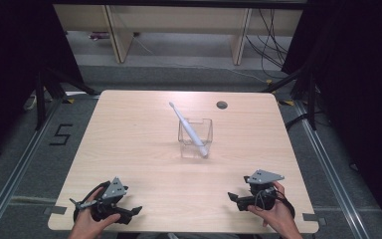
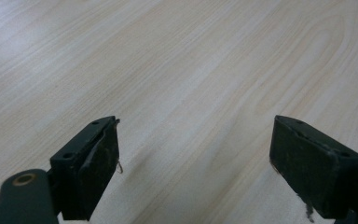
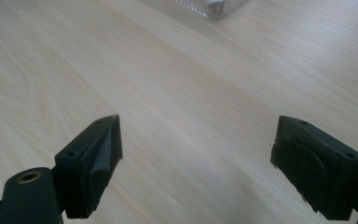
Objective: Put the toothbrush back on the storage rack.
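A clear plastic box [image 1: 195,132] stands near the middle of the wooden table [image 1: 129,134], and a white toothbrush [image 1: 187,128] leans in it, head up toward the far left. The box's near corner [image 3: 213,8] shows at the top of the right gripper view. My left gripper [image 1: 135,211] rests by the front edge at the left, held by a hand, jaws wide apart with bare wood between them [image 2: 196,154]. My right gripper [image 1: 233,197] sits by the front edge at the right, also open and holding nothing [image 3: 198,158].
A round cable hole [image 1: 222,105] lies in the table's far right part. Beyond the table are wooden furniture legs [image 1: 118,37] and loose cables [image 1: 271,40] on the floor. Dark curtains flank both sides.
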The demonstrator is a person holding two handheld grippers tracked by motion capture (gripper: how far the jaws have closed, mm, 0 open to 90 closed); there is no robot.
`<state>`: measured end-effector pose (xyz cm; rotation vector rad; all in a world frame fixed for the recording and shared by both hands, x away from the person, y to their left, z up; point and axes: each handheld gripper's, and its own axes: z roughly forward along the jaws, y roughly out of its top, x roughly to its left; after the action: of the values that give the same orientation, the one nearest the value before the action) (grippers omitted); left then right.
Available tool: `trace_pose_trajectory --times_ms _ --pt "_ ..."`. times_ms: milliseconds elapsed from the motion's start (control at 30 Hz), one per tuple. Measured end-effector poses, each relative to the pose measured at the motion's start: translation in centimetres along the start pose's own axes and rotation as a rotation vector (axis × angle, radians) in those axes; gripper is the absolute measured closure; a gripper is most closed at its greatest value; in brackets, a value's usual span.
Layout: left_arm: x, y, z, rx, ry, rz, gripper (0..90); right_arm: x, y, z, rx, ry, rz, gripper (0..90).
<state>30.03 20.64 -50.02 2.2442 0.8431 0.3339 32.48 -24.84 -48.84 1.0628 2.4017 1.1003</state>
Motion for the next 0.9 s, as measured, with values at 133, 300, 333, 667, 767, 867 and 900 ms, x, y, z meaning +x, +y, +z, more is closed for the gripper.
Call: trace_pose_trajectory --times_ms 133,300,333,667,767,867,900 --pt "0.0 0.0 0.0 -0.004 -0.004 -0.005 15.3 0.0 -0.5 -0.3 0.01 -0.006 0.004 16.5" --pt "0.0 0.0 0.0 -0.005 -0.003 -0.006 15.3 0.1 -0.8 -0.6 0.017 -0.004 0.002 16.4" --pt "0.0 0.0 0.0 -0.004 -0.004 -0.004 15.4 0.2 -0.9 -0.6 0.022 0.0 0.003 16.3" --pt "0.0 0.0 0.0 -0.004 -0.004 -0.003 15.4 0.3 -1.7 -1.1 0.028 -0.009 -0.013 16.4" --pt "0.0 0.0 0.0 -0.001 0.001 -0.005 15.4 0.3 -1.8 -1.2 0.028 -0.011 -0.013 16.4" --pt "0.0 0.0 0.0 -0.005 -0.003 -0.007 15.3 0.4 -2.0 -1.4 0.038 -0.011 0.004 16.4" --pt "0.0 0.0 0.0 -0.002 0.001 -0.006 15.4 0.4 -2.0 -1.4 0.036 -0.011 -0.003 16.4"
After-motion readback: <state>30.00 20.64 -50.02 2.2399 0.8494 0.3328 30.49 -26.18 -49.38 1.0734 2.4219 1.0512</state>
